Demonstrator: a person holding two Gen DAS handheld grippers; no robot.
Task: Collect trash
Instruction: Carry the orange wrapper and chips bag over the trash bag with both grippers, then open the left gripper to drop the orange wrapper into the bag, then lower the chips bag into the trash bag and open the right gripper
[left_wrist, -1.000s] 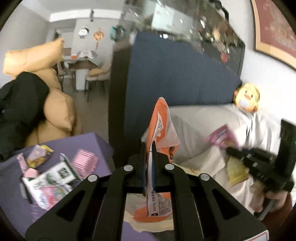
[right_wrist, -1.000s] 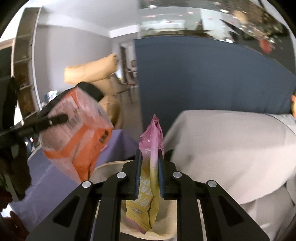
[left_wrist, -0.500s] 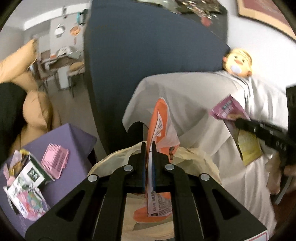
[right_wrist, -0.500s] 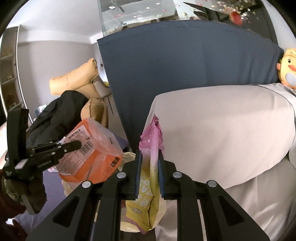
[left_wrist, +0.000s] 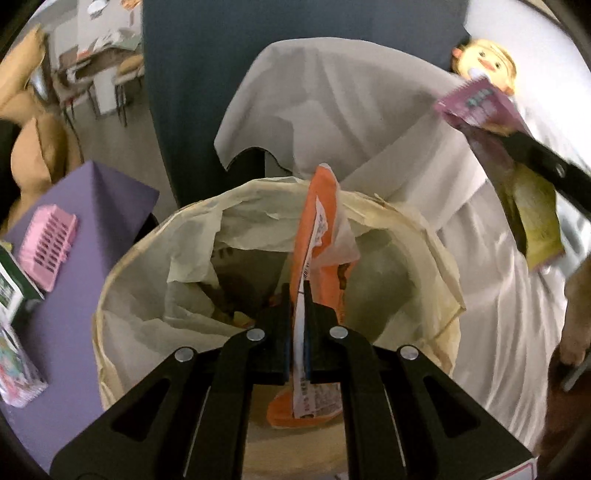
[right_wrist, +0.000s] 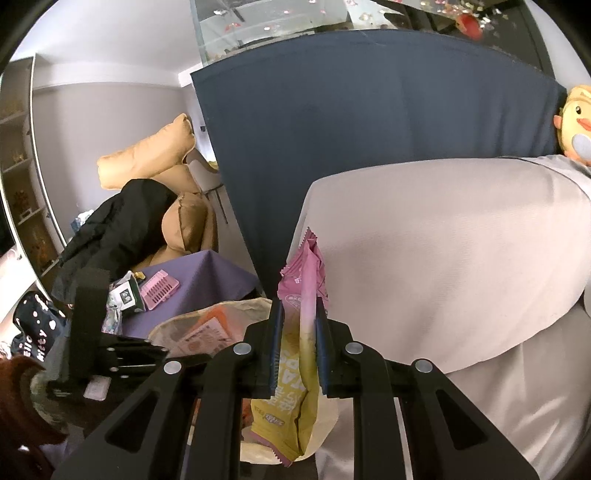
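Since a second ago, the left claw (left_wrist: 300, 325) has dropped from above the purple tabletop (left_wrist: 96, 236) to hang right over the mouth of the lined trash bin (left_wrist: 155, 266), carrying its orange wrapper (left_wrist: 321, 236) along.

Left wrist view: the claw is pinched nearly closed on the orange wrapper, whose lower end hangs below the fingers over the bin's opening, not yet let go. Some scraps already lie deep in the liner. Off to the right, the right claw (left_wrist: 517, 147) holds the pink-and-yellow snack packet (left_wrist: 532, 206) over the white-draped sofa (left_wrist: 369, 122). A pink comb-like piece (left_wrist: 48, 240) and some small packages (left_wrist: 14, 362) are still on the tabletop.

Right wrist view: the right claw (right_wrist: 298, 347) is clamped on the snack packet (right_wrist: 295, 398), held upright near the bin's rim (right_wrist: 207, 314) but beside it rather than over it.

My judgement: two pieces are collected and at the bin, neither dropped; the tabletop litter remains to be gathered.
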